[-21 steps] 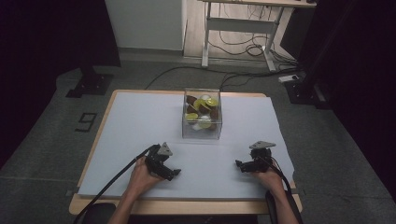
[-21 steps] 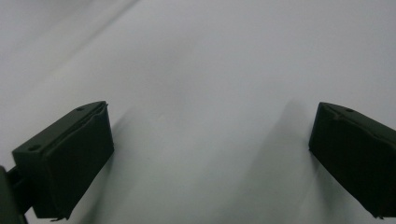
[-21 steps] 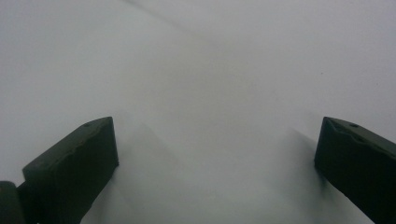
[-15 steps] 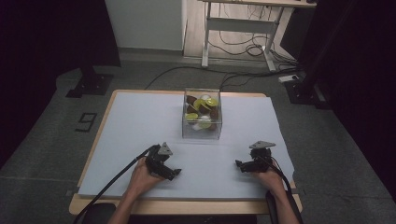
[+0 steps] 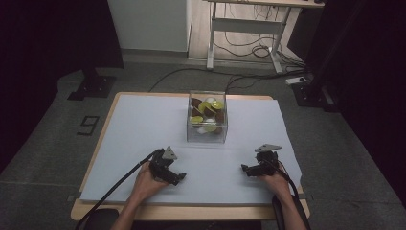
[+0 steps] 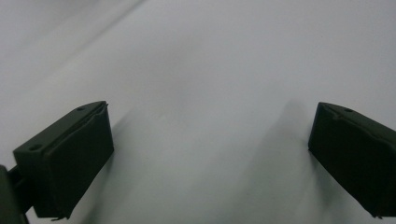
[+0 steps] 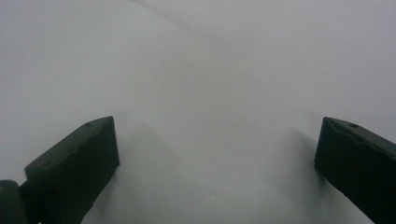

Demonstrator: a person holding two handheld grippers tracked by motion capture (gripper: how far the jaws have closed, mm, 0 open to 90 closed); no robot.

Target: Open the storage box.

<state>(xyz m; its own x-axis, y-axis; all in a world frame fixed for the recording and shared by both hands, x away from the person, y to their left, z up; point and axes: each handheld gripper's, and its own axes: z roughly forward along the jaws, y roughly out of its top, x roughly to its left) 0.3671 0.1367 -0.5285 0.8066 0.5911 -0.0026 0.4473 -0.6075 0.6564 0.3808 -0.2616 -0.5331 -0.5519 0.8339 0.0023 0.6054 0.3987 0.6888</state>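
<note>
A wooden table (image 5: 91,167) carries a pale sheet (image 5: 143,124). A clear box (image 5: 207,132) of small items stands on the sheet, toward the far middle.

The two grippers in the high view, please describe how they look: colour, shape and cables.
The left gripper and the right gripper are black, each carrying a grey three-cornered plate on top. Each has two blocky black jaws with flat pads. A black cable trails back from each. The forearms are bare; no sleeves show.
</note>
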